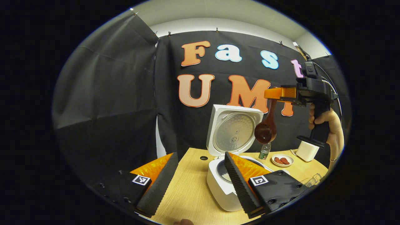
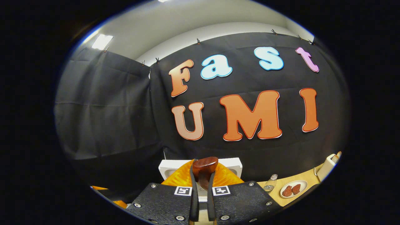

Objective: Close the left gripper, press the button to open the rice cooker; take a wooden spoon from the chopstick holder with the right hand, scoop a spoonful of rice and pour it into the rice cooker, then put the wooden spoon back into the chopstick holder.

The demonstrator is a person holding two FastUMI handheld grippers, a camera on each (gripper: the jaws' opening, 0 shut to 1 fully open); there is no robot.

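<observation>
Right gripper (image 1: 272, 93) clenches the spoon (image 1: 265, 131) at the cooker's (image 1: 220, 184) one o'clock, left gripper (image 1: 200, 178) released; a loosened grasp could drop it.

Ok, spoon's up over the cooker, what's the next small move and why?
Probably lower the right gripper toward the pot. It is shut on the spoon, which hangs bowl-down high beside the raised lid of the open cooker. Whether rice remains in the bowl isn't visible.

I see black cloth (image 1: 109, 93) hanging as the booth's wall, held up by little clips. Above it, at 12 o'clock, is a white ceiling (image 2: 175, 28) with a bright light (image 2: 101, 41). The wooden tabletop (image 1: 187, 193) sits at 6 o'clock.
</observation>
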